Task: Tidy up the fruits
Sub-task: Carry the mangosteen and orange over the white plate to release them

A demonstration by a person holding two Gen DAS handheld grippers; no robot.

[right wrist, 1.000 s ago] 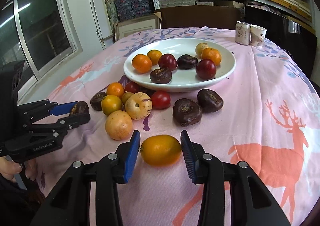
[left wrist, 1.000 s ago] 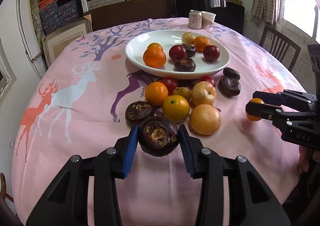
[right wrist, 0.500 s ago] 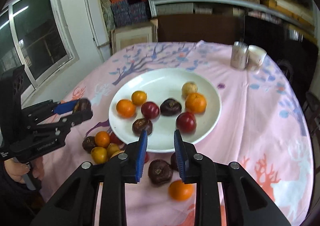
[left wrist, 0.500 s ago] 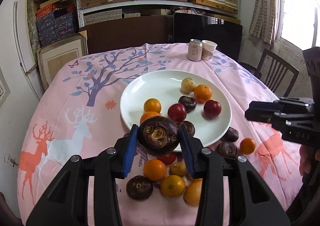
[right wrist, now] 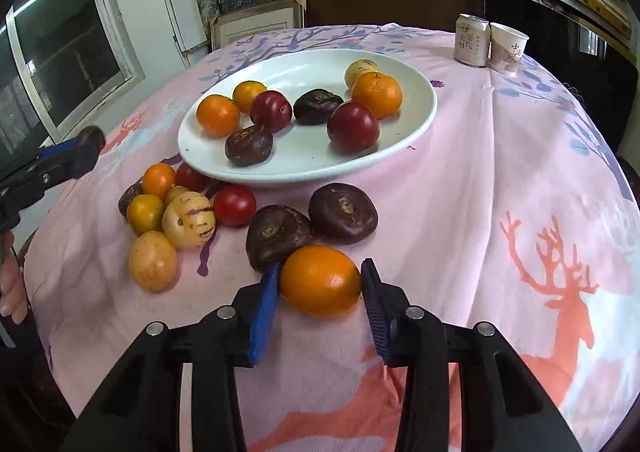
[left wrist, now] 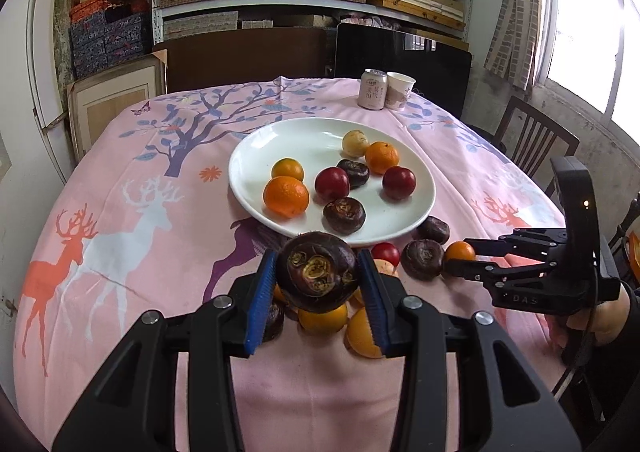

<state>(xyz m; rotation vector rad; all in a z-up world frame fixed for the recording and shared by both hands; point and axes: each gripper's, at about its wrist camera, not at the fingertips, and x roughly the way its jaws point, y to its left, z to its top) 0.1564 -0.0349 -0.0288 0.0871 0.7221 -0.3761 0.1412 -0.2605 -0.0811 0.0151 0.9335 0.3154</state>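
Your left tool (left wrist: 318, 279) grips a dark purple wrinkled round fruit (left wrist: 317, 276) above the loose fruit, just short of the white oval plate (left wrist: 420, 207). Your right tool (right wrist: 320, 284) brackets a smooth orange citrus fruit (right wrist: 320, 280) on the pink deer-print surface (right wrist: 500, 179); whether it clamps, you cannot tell.

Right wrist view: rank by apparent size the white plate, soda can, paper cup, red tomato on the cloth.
1. white plate, by far the largest.
2-3. soda can and paper cup: about alike, unranked.
4. red tomato, smallest, though it sits nearer the camera, so unsure.
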